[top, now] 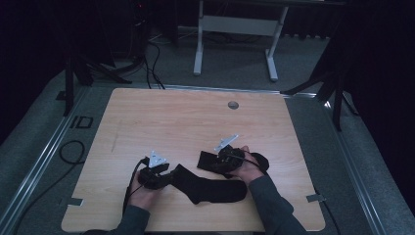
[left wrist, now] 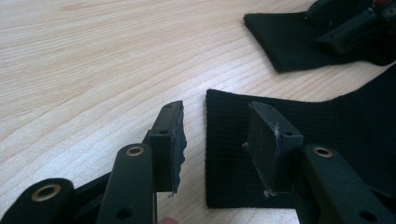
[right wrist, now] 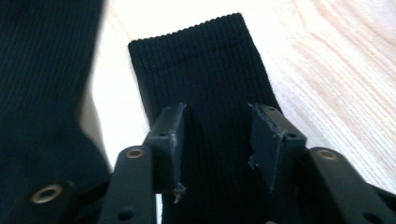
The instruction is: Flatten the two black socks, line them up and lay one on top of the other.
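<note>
Two black socks lie on the wooden table (top: 161,117). The nearer sock (top: 210,186) is bent in an L, with its cuff (left wrist: 280,135) at my left gripper (top: 170,177). That gripper (left wrist: 217,116) is open, low over the wood, its right jaw over the cuff's edge. The second sock (top: 206,160) lies farther back, under my right gripper (top: 216,164). In the right gripper view the open jaws (right wrist: 217,114) straddle this sock's ribbed cuff (right wrist: 205,65), which lies flat below them. The other sock (right wrist: 42,93) lies to the left.
A round cable hole (top: 233,105) sits near the table's far edge. A person's hands and grey sleeves (top: 274,205) come in from the near edge. Beyond the table stand a white-legged frame (top: 198,44) and dark stands, with cables (top: 73,152) on the floor.
</note>
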